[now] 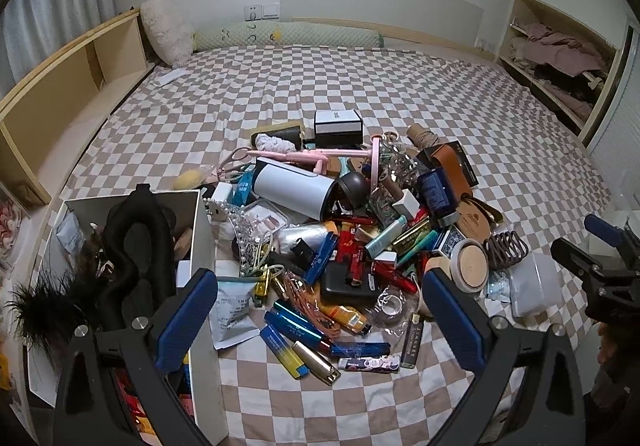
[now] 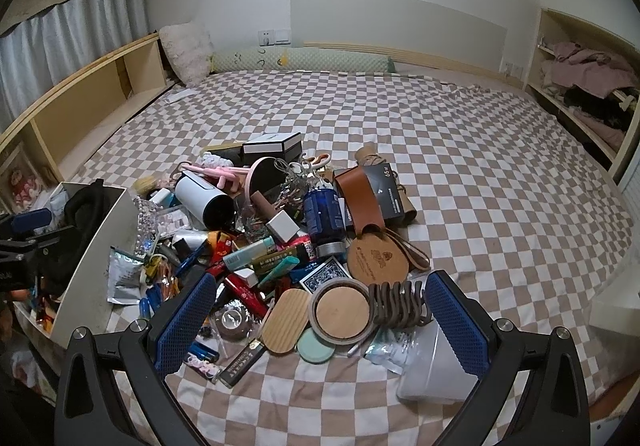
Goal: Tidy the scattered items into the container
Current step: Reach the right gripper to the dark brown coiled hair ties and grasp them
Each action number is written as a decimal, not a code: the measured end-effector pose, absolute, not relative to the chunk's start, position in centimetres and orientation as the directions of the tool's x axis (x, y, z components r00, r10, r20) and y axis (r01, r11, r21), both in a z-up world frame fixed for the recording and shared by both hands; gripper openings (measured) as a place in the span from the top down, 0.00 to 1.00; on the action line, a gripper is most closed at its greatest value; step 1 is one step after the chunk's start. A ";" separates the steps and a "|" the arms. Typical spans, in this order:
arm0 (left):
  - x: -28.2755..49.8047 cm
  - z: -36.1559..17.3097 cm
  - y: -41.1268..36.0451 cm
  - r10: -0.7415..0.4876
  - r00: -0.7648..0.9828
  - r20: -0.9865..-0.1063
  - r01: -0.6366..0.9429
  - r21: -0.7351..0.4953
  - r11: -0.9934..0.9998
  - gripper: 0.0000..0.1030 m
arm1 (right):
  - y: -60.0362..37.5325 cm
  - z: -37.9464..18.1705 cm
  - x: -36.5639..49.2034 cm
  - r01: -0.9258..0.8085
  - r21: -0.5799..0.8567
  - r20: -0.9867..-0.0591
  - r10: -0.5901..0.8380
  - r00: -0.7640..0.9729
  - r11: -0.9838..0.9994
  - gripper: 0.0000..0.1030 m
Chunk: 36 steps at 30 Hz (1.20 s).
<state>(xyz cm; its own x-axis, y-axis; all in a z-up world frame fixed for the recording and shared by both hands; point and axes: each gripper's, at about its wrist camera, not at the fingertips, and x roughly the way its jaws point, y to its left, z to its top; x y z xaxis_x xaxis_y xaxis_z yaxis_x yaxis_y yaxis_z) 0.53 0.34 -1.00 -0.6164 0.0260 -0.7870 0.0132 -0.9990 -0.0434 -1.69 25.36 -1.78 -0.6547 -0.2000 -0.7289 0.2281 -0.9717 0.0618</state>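
A pile of small items lies on the checkered bed: a white cylinder, pens, lighters, a black case, tape, boxes. The white container stands at the pile's left and holds black items; it also shows in the right wrist view. My left gripper is open and empty above the pile's near edge, beside the container. My right gripper is open and empty over a round wooden lid and a brown spiral clip. The right gripper also shows at the left view's right edge.
A checkered bed sheet stretches behind the pile. A clear plastic tub lies by my right finger. Wooden shelves run along the left. A shelf with clothes is at the right. Pillows lie at the headboard.
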 end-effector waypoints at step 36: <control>-0.6 -5.6 2.6 0.074 -0.475 -0.877 -0.100 -0.030 -0.995 0.00 | 28.3 -14.7 -10.1 0.007 0.267 -0.927 -0.259 -0.270 -0.964 0.01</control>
